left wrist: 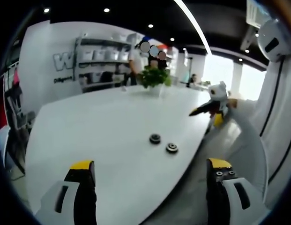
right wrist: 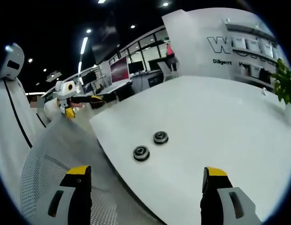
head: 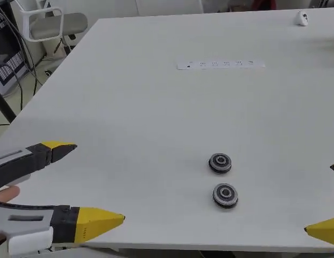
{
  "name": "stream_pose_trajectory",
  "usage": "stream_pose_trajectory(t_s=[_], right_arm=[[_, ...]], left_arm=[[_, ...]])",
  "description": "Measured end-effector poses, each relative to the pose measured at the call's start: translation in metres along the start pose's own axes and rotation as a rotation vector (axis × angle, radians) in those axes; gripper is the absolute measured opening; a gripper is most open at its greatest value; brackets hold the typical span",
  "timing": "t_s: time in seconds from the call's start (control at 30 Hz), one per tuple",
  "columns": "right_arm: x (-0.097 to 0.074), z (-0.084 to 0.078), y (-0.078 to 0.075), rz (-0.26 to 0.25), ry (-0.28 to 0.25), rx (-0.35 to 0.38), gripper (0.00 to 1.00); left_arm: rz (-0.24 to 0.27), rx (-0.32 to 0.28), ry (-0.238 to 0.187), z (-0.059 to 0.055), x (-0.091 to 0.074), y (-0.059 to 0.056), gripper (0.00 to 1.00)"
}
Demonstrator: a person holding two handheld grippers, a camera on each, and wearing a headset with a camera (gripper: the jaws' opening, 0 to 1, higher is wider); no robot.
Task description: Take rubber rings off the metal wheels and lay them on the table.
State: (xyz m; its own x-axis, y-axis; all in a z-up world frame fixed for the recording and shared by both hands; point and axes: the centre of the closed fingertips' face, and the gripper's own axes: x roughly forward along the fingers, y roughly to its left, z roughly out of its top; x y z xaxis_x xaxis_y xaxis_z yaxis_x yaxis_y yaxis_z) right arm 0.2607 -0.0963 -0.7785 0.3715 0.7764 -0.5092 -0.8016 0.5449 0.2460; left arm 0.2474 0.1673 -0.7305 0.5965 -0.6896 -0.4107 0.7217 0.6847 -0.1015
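our left gripper point(head: 97, 181) and right gripper point(right wrist: 146, 170) gape wide and empty, and we'd pinch each stretchy rubber ring point(head: 225, 203) at its rim, since the light metal wheels point(head: 220, 163) at 3 o'clock from the left gripper will likely slide.

Open table point(head: 129, 118) all round two wheels point(head: 220, 163); narrow gap between them; power strip point(head: 220, 64) well beyond.

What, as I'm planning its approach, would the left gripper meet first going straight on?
Likely the nearer wheel, which lies ahead between the open jaws of the left gripper, with bare table before it. Height is unclear, so it might pass just over.
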Motion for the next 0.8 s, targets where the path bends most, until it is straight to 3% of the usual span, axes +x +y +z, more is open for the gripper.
stream_pose_trajectory(t_s=[0.33, 0.7, 0.8], right_arm=[[0.003, 0.009, -0.002, 0.021, -0.004, -0.021, 0.97], [0.007, 0.017, -0.005, 0.057, -0.005, -0.045, 0.95], [0.008, 0.024, -0.008, 0.050, -0.024, -0.083, 0.91]], left_arm=[[-0.035, 0.054, 0.005, 0.015, 0.009, -0.001, 1.00], [-0.100, 0.140, -0.035, 0.042, 0.025, -0.005, 1.00], [-0.136, 0.187, -0.008, 0.044, 0.032, -0.009, 1.00]])
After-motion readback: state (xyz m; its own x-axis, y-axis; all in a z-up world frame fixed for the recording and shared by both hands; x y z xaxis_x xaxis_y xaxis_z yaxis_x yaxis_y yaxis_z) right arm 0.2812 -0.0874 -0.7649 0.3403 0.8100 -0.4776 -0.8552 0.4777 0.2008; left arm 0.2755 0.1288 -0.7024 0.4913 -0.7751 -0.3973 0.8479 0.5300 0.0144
